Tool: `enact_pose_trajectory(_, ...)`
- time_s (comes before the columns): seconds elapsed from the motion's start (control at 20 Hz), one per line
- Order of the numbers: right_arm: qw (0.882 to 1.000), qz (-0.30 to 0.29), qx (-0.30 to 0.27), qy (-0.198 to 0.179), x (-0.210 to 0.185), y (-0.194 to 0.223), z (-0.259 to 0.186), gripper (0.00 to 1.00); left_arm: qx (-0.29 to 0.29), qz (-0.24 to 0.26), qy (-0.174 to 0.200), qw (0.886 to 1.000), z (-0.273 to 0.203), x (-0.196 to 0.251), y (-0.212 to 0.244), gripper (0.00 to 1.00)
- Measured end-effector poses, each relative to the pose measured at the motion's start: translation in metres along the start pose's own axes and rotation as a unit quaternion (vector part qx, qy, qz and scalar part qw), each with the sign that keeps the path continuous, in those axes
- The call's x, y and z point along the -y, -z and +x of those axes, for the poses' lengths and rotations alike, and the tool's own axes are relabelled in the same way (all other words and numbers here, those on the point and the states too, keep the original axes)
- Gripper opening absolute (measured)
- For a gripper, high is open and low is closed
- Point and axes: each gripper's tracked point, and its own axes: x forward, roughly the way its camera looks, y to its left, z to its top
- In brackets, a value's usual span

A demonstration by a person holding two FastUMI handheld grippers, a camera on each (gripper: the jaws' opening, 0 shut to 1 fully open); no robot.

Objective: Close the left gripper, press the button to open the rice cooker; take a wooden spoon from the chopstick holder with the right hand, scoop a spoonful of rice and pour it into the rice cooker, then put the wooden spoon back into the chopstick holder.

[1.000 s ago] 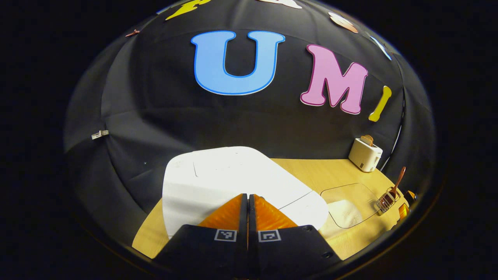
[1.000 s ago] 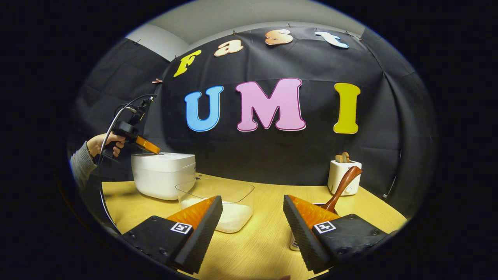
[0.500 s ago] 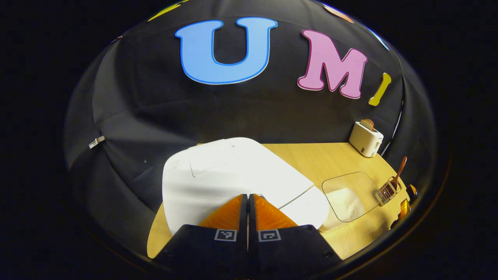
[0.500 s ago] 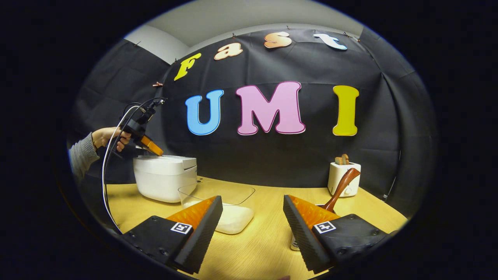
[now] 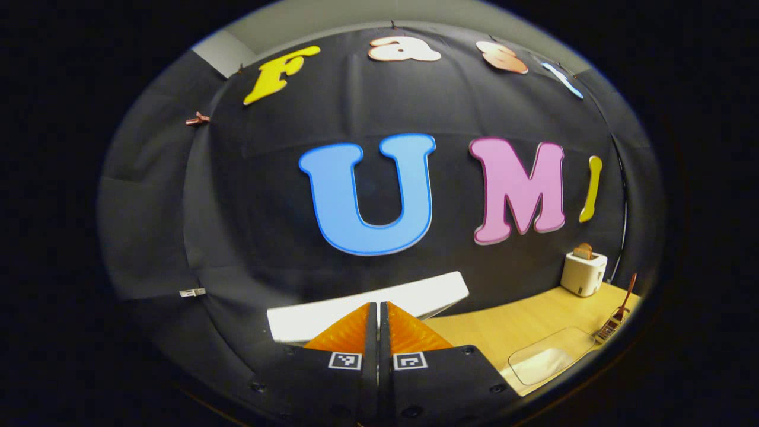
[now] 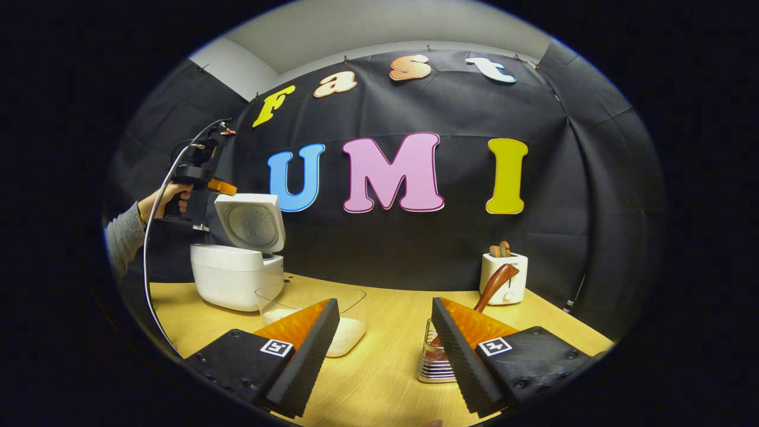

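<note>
Right gripper view shows the rice cooker [image 6: 236,276] standing open on the wooden table [image 6: 385,379], its lid [image 6: 252,222] raised upright, with the left gripper [image 6: 220,187] held by a hand [image 6: 169,198] just above the lid, fingers pressed together. Beside the cooker sits a clear container of rice [image 6: 323,320]. Farther from the cooker, the wooden spoon [image 6: 495,284] leans in the chopstick holder [image 6: 434,362], close behind the right gripper [image 6: 385,332], whose fingers stand wide apart, empty. A white toaster [image 6: 504,279] stands beyond.
</note>
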Motion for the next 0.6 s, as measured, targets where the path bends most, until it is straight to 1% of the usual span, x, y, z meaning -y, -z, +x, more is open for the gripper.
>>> enact_pose_trajectory(0.1, 1.000, -0.003, 0.000, 0.007, 0.007, -0.002, 0.000, 0.97, 0.027, -0.018, 0.004, 0.999, -0.021, 0.002, -0.006, 0.05)
enact_pose_trajectory(0.15, 1.000, -0.005, 0.002, 0.011, 0.011, -0.003, -0.001, 0.97, 0.036, -0.031, 0.007, 0.999, -0.035, 0.002, -0.003, 0.05)
enact_pose_trajectory(0.3, 1.000, -0.009, 0.009, 0.023, 0.022, -0.010, -0.003, 0.97, 0.061, -0.074, 0.029, 0.995, -0.071, 0.021, 0.012, 0.06)
enact_pose_trajectory(0.4, 0.999, -0.012, 0.006, 0.030, 0.029, -0.011, -0.003, 0.97, 0.060, -0.089, 0.032, 0.994, -0.088, 0.030, 0.034, 0.12)
enact_pose_trajectory(0.5, 0.999, -0.020, 0.004, 0.035, 0.033, -0.012, -0.004, 0.97, 0.050, -0.093, 0.030, 0.994, -0.096, 0.038, 0.057, 0.26)
enact_pose_trajectory(0.6, 0.999, -0.031, 0.002, 0.043, 0.039, -0.012, -0.006, 0.97, 0.039, -0.094, 0.031, 0.994, -0.100, 0.049, 0.080, 0.57)
